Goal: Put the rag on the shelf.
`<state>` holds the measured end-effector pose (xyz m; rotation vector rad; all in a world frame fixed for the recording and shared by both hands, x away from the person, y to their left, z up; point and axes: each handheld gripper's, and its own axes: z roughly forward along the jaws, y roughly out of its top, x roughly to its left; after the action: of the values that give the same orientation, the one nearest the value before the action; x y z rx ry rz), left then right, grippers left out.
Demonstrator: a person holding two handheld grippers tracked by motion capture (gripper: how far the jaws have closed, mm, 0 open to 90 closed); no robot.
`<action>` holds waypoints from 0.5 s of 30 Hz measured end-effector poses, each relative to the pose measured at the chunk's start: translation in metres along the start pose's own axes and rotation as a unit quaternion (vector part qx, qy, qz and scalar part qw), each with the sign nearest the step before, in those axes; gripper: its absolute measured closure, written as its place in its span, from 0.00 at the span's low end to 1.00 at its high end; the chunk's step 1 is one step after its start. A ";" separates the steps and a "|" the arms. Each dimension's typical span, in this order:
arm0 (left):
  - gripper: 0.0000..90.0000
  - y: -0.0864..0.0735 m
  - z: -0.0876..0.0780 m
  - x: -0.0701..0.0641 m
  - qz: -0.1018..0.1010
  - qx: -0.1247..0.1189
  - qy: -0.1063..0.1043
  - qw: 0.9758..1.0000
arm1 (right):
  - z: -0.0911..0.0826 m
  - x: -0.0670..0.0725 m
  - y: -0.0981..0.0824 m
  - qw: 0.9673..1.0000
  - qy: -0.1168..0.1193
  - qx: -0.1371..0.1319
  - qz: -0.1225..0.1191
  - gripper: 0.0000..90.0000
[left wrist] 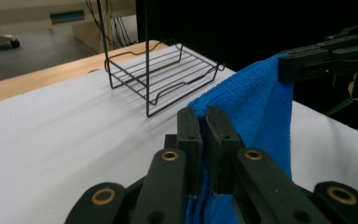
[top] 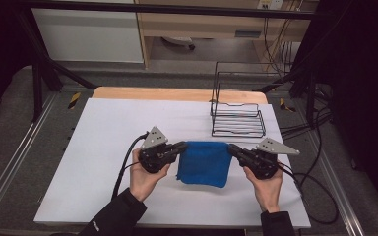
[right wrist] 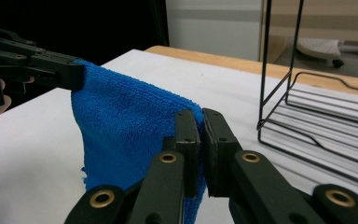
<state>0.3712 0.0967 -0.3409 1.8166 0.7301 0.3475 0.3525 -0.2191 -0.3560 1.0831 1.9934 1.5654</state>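
So from the high view, a blue cloth [top: 204,163] hangs stretched between the two grippers, roughly mid-table over the white table cover [top: 103,147]. The left gripper [top: 182,146] pinches its upper left corner and the right gripper [top: 231,147] pinches the upper right corner, both clamped tight on the fabric. The cloth droops down from that top edge, and I can't tell whether its bottom edge rests on the cover. A black wire rack [top: 237,110] stands just behind it, toward the far right of the table.

Left gripper view next: the left gripper [left wrist: 204,122] has its jaws squeezed together on the cloth [left wrist: 261,107], with the fabric bunched between them and running down below. The top edge slopes up to the right gripper [left wrist: 284,67] at the far corner, gripping there too. The wire rack [left wrist: 163,74] stands beyond, apart from the cloth.

Right gripper view: same deal mirrored. The right gripper [right wrist: 201,122] is closed on the cloth [right wrist: 121,126], the left gripper [right wrist: 77,74] holds the far corner, and the rack [right wrist: 317,116] stands off to the side.
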 end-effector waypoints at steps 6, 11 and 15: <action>0.94 0.011 0.000 -0.001 0.000 -0.023 -0.004 1.000 | -0.008 0.002 0.010 1.000 -0.017 -0.021 -0.013 0.96; 0.94 0.020 0.001 0.000 0.001 -0.037 -0.003 0.999 | -0.013 0.004 0.021 0.998 -0.032 -0.040 -0.025 0.96; 0.94 0.029 0.001 0.001 0.004 -0.053 0.000 0.999 | -0.014 0.005 0.027 0.997 -0.041 -0.051 -0.031 0.96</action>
<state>0.3815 0.0899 -0.3149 1.7190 0.6920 0.3855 0.3485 -0.2218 -0.3259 1.0191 1.8547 1.5487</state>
